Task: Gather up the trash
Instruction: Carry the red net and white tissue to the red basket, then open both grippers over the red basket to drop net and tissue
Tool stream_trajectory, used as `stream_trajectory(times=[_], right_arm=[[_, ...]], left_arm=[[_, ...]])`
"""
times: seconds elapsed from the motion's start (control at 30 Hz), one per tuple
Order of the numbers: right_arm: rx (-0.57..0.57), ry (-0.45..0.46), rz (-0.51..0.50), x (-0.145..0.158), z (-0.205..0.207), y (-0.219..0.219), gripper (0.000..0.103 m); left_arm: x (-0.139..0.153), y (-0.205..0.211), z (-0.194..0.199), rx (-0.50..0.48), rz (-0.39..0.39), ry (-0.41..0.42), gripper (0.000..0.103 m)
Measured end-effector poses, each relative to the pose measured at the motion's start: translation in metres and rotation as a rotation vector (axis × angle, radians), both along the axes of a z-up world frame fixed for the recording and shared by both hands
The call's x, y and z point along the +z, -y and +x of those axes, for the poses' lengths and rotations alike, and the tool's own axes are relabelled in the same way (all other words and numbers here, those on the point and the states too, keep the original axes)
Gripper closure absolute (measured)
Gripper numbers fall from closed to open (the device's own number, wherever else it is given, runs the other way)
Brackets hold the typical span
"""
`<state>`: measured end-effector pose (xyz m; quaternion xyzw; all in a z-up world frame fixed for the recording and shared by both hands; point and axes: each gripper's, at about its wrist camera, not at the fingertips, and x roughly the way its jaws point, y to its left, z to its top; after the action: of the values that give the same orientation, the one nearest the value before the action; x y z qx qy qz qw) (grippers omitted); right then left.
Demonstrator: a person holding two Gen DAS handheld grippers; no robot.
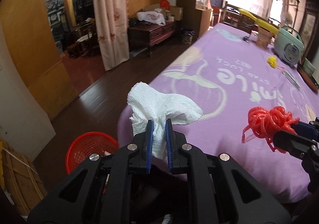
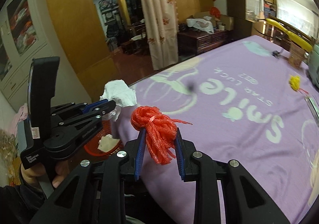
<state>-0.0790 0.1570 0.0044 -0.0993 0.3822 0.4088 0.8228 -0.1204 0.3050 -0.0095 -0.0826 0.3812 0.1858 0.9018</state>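
Note:
My left gripper is shut on a crumpled white paper towel and holds it in the air past the near corner of the purple-covered table. It also shows in the right wrist view, with the towel in it. My right gripper is shut on a bundle of red foam netting, held just above the table's near corner; it shows in the left wrist view with the netting. A red mesh basket stands on the floor below the left gripper, with white paper in it.
On the far side of the table lie a small yellow bundle, a flat packet, a green rice cooker and a woven box. A dark wooden cabinet and a curtain stand across the wooden floor.

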Motion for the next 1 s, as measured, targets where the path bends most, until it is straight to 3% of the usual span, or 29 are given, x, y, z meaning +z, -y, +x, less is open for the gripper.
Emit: stream_trajectory(times=[0.37,0.5,0.73,1.0], right_arm=[[0.212,-0.020,-0.059,-0.004,-0.039,-0.106,0.075],[0.286,-0.042,-0.093,-0.017,-0.051,-0.145,0.075],[0.330,-0.115,-0.193,-0.069,-0.051,-0.205,0.075],[0.346,-0.172,-0.295,-0.122,-0.050,-0.250,0.075]], left_arm=[[-0.027,-0.092,-0.054,0.217,-0.056,-0.007,0.089],[-0.050,-0.124,-0.069,0.290,-0.075,-0.048,0.089],[-0.110,-0.176,-0.081,0.399,-0.161,-0.171,0.089],[-0.141,-0.192,-0.088,0.424,-0.202,-0.228,0.089]])
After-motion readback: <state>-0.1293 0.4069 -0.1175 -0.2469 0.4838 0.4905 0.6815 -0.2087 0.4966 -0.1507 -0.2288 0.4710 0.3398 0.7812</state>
